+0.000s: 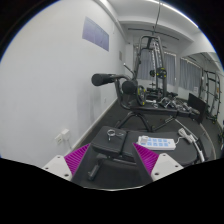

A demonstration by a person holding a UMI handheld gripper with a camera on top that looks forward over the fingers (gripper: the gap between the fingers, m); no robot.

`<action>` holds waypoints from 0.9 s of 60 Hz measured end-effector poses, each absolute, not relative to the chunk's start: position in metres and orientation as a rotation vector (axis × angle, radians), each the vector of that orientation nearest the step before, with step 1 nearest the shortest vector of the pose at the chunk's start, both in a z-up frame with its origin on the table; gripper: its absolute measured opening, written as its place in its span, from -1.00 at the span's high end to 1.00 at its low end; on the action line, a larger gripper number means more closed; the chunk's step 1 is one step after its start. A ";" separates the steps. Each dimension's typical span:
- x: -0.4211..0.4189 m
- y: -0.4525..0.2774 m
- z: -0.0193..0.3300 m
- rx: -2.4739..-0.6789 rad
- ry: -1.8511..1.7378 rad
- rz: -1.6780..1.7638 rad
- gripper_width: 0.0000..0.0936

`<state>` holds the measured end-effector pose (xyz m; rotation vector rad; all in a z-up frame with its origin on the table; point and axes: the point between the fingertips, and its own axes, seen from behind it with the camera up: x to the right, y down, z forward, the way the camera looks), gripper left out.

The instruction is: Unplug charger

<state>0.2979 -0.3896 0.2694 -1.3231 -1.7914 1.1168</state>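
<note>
Gripper (112,168) fingers apart over dark tabletop (150,125); black charger (122,152) between pads, white wall (55,90) alongside, gym equip (150,70) beyond.

Dark desk (110,130) bears remote (152,143), microphone stand (128,90).

1. A microphone (112,81) on a boom arm hangs over the dark desk (120,125); its head points toward the white wall (55,85).
2. A purple panel (93,33) sits high on that wall.
3. A wall socket (63,139) shows low down beside the desk; windows (190,75) lie beyond.
</note>
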 end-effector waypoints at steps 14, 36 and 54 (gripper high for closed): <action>0.277 -0.389 0.251 -1.335 -1.785 1.076 -0.83; 0.203 -0.325 0.187 -1.450 -1.705 0.949 -0.82; 0.121 -0.254 0.099 -1.533 -1.635 0.845 -0.82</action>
